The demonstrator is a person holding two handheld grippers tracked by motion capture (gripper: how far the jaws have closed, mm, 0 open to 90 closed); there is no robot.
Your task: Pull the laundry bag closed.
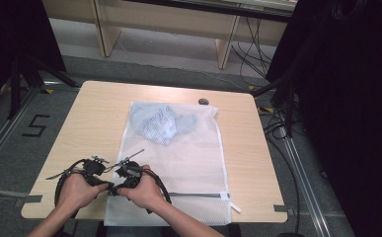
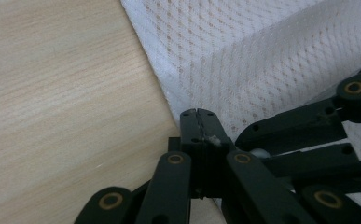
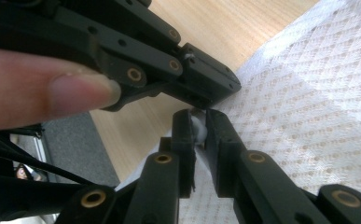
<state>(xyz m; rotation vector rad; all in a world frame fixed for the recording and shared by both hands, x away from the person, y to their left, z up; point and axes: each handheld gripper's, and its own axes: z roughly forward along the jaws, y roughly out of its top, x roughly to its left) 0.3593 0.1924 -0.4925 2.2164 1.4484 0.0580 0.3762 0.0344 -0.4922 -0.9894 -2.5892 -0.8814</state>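
Note:
A white mesh laundry bag (image 1: 188, 158) lies flat on the wooden table (image 1: 95, 113), with a light blue garment (image 1: 161, 123) inside its far end. Both grippers meet at the bag's near left corner. My left gripper (image 1: 108, 186) (image 2: 197, 114) has its jaws pressed together on the bag's edge (image 2: 169, 93), with a speck of white fabric showing at the seam. Just beside it, my right gripper (image 1: 117, 190) (image 3: 197, 126) is pinched on a small white bit of the bag (image 3: 197, 129). The left gripper's jaw tips (image 3: 211, 79) sit right above the right one's, and a finger (image 3: 47, 88) rests on its linkage.
A grey zipper (image 1: 193, 194) runs along the bag's near end to a white tab (image 1: 235, 207) at the right. A small dark object (image 1: 203, 101) lies at the table's far edge. Black stands and cables (image 1: 277, 123) crowd the floor on the right.

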